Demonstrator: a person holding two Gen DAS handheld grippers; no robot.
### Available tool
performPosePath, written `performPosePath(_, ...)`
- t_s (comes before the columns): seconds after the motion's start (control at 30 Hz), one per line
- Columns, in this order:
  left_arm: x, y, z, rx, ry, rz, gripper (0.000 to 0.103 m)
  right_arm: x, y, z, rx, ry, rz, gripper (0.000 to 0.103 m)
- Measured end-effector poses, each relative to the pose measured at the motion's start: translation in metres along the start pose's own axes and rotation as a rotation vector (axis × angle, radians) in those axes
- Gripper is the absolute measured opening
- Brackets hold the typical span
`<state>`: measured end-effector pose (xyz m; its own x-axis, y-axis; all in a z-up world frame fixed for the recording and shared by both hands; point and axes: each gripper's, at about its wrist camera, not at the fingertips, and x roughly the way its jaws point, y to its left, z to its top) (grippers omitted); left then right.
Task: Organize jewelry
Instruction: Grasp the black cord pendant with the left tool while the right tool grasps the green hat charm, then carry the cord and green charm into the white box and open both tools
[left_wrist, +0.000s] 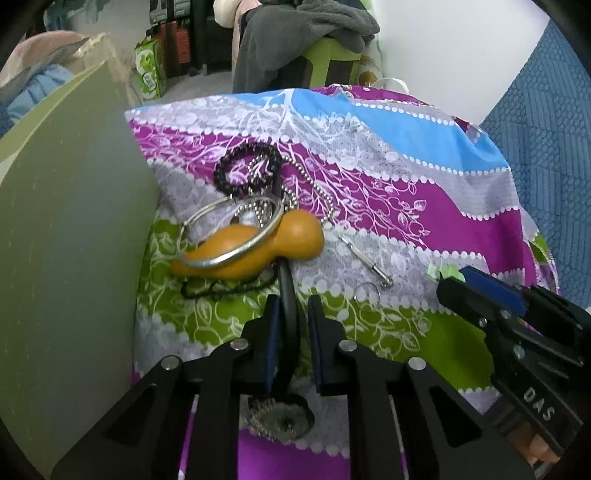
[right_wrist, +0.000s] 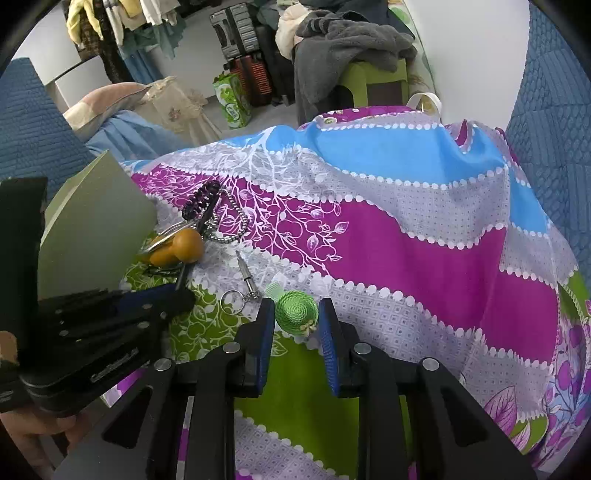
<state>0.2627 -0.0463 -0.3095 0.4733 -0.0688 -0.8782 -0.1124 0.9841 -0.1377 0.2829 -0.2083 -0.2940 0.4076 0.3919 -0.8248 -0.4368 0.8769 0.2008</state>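
Observation:
A pile of jewelry lies on a patterned cloth (left_wrist: 406, 206): an orange gourd (left_wrist: 251, 247), a silver bangle (left_wrist: 236, 229), a black bead bracelet (left_wrist: 247, 168), a silver ball chain (left_wrist: 314, 192) and a small metal tool with a key ring (left_wrist: 365, 264). My left gripper (left_wrist: 291, 314) is shut on a black band (left_wrist: 286, 295) that runs up toward the gourd. My right gripper (right_wrist: 297, 314) is shut on a small green woven hat charm (right_wrist: 297, 312). It shows from the side in the left wrist view (left_wrist: 480, 291).
A flat green board (left_wrist: 66, 236) stands at the left of the cloth. A round metal piece (left_wrist: 280, 417) lies under my left gripper. Blue quilted fabric (left_wrist: 546, 147) is at the right. Clothes, a green stool and suitcases stand behind.

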Motion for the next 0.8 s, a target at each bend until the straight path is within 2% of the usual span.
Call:
performPosePath(0.2, 0.000, 0.002, 0.004, -0.002, -0.010, -0.004, 0.008, 0.000, 0.004, 0.001, -0.005, -0.001, 0.001, 0.022)
performPosePath(0.47, -0.021, -0.004, -0.003, -0.003, -0.008, -0.054, 0.008, -0.012, -0.001, -0.003, 0.047, -0.017, 0.011, 0.022)
performPosePath(0.6, -0.036, -0.011, -0.009, 0.001, -0.014, -0.103, 0.008, -0.017, -0.002, -0.005, 0.075, -0.004, -0.009, 0.022)
performPosePath(0.8, -0.053, -0.014, -0.009, -0.001, -0.027, -0.136, 0.008, -0.031, 0.006, -0.010, 0.080, 0.008, -0.064, 0.022)
